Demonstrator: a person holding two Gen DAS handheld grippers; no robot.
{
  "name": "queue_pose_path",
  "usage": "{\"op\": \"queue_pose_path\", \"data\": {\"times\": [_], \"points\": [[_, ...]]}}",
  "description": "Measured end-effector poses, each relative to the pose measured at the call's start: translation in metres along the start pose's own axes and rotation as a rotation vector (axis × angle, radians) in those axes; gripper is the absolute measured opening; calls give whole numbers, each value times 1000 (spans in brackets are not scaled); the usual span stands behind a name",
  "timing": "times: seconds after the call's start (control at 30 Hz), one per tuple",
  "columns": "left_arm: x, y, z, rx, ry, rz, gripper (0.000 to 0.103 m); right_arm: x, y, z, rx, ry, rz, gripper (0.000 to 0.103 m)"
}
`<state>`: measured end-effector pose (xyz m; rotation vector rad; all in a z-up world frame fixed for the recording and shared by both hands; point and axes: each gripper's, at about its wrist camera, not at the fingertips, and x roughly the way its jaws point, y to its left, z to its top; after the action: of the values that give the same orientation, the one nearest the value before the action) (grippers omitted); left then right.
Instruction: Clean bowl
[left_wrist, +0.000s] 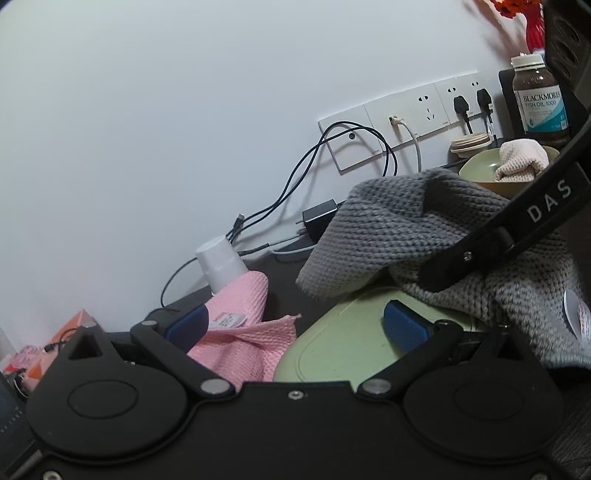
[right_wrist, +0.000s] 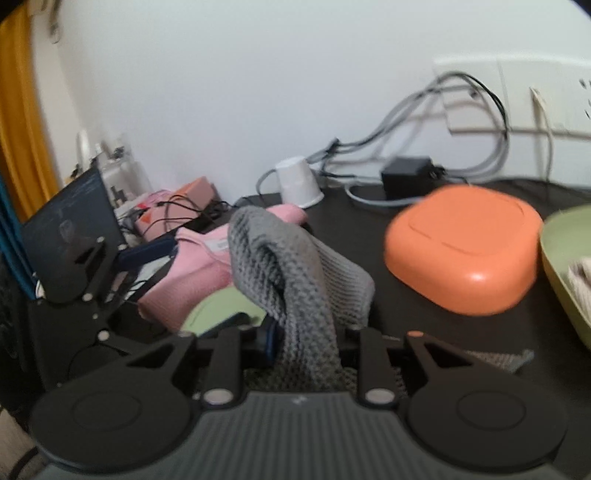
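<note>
The right tongs (right_wrist: 308, 347) pinched the grey cloth (right_wrist: 295, 273); the left tongs (left_wrist: 295, 326), apparently open, straddled the overturned green bowl (left_wrist: 343, 347). Wiping wanted steady, flat pressure.

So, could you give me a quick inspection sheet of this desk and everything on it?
Surface: dark tabletop, crowded.
Job's things: green bowl upside down, partly under the grey knitted cloth; orange bowl upside down; second green bowl holding a beige cloth.
Clutter: pink cloth, upturned white cup, fish oil bottle, laptop.
Grippers: right gripper shut on the grey knitted cloth; left gripper open, over the pink cloth and the upturned green bowl.
Cables: cables run from wall sockets towards a black charger.
Surroundings: white wall, yellow curtain.
</note>
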<state>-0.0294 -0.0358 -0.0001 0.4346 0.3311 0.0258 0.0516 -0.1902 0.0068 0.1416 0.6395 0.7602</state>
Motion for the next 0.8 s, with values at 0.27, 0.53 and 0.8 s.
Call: {"op": "queue_pose_path", "data": {"times": [0.27, 0.53, 0.8], "points": [[0, -1, 0, -5, 3, 0, 103, -8, -9, 0, 23, -40, -83, 25], [-2, -3, 0, 9, -3, 1, 103, 21, 18, 19, -55, -45, 31, 25], [-3, -6, 0, 26, -7, -2, 103, 24, 11, 20, -39, -40, 198, 25]]}}
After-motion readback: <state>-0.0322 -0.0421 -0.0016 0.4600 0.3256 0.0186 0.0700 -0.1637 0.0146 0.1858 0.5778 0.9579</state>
